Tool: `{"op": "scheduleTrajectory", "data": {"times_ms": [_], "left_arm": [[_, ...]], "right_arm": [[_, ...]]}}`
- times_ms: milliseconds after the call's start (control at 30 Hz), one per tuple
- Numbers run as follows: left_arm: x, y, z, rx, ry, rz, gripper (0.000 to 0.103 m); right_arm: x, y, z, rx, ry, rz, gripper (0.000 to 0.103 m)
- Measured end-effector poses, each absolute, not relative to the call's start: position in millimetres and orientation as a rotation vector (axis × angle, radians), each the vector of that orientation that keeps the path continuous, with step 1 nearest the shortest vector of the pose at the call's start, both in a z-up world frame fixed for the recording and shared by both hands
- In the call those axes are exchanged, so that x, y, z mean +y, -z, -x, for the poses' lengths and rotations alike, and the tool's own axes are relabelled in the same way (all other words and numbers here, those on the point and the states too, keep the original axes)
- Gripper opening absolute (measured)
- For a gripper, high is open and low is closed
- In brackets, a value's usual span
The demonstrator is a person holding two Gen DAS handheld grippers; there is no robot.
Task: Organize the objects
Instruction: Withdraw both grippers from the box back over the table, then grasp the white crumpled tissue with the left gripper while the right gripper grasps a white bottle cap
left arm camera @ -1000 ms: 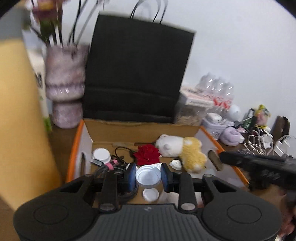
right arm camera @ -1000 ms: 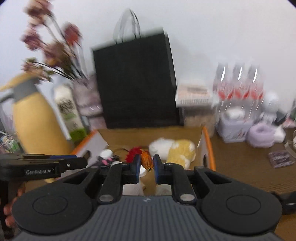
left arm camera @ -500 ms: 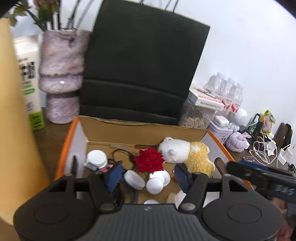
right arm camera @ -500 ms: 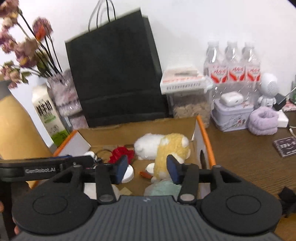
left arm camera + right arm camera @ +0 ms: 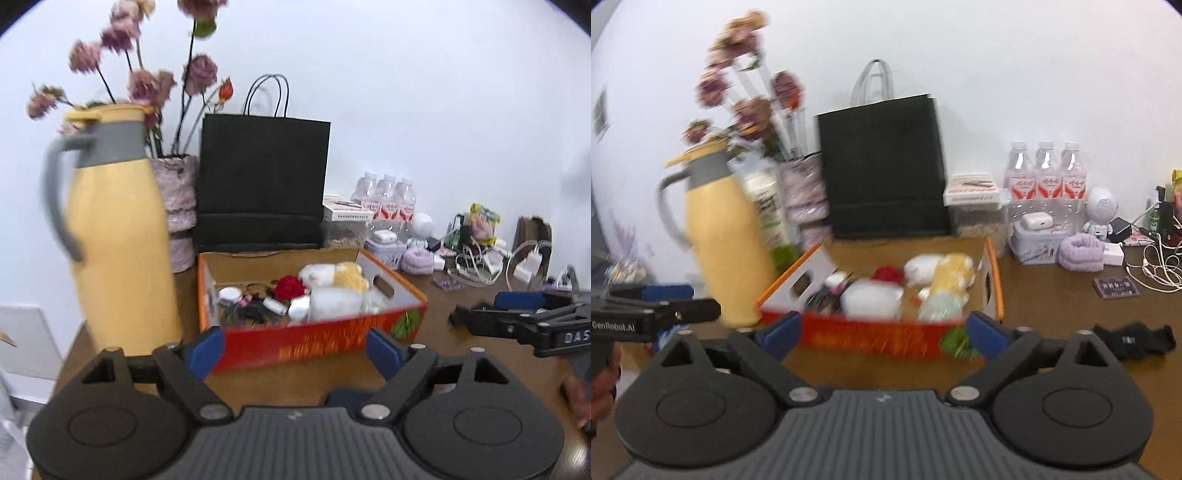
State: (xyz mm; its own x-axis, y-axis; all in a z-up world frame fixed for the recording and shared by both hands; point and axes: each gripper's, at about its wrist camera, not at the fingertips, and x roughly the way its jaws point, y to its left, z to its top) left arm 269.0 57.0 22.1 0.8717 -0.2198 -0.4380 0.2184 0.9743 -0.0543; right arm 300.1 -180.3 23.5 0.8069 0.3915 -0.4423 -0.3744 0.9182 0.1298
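A cardboard box (image 5: 314,339) with a red front wall and orange rim stands on the brown table. In it lie a white and yellow plush toy (image 5: 332,275), a red rose (image 5: 288,288), white round lids (image 5: 229,294), a black cable (image 5: 247,310) and a white packet (image 5: 334,304). My left gripper (image 5: 294,354) hovers short of the box's front wall, its jaws opening with nothing between them. My right gripper (image 5: 884,334) also hangs before the box (image 5: 871,338), jaws opening wide and empty. Each gripper shows at the edge of the other's view.
A tall yellow jug (image 5: 118,240) stands left of the box, with a flower vase (image 5: 177,206) and black paper bag (image 5: 262,184) behind. Water bottles (image 5: 388,201), a purple roll (image 5: 417,260) and tangled chargers (image 5: 480,266) crowd the right. A black strap (image 5: 1134,338) lies near me.
Both grippers have drawn back out of the box and opened. The left let go of a white lid, the right of a small orange thing; both now lie in the box.
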Motion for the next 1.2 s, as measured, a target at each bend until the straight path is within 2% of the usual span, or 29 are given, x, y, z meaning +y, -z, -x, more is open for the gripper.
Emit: {"op": "scheduleTrajectory", "data": {"times_ms": [333,500,667,833,933,1000,1100,1167,1200], "left_arm": [[63,45,-153,0.555,0.118,0.06,0.085],[74,67,-125,0.593,0.033,0.066,0.085],[74,64,-144,0.547,0.037,0.044,0.085],[55,73,-208,0.486,0.057,-0.116,0.085],[60,84,-252,0.52,0.031,-0.149,0.085],[71,91,-269,0.589,-0.011,-0.098,0.077],[83,98,-262,0.631,0.001,-0.018,0.048],[83,97,-247,0.623,0.026,-0.05,0.035],[82,97,-239,0.623,0.036,-0.063,0.033]], "right_arm": [[-191,25,-174,0.565,-0.389,0.099,0.103],[-203,53,-138,0.641,-0.346,0.07,0.103],[-195,62,-134,0.656,-0.368,0.08,0.103],[-173,52,-150,0.606,-0.415,0.104,0.103],[-158,48,-162,0.584,-0.425,0.132,0.103],[-149,45,-171,0.577,-0.425,0.137,0.103],[-139,45,-184,0.577,-0.427,0.137,0.103],[-129,44,-194,0.58,-0.446,0.14,0.103],[-124,44,-200,0.579,-0.459,0.145,0.103]]}}
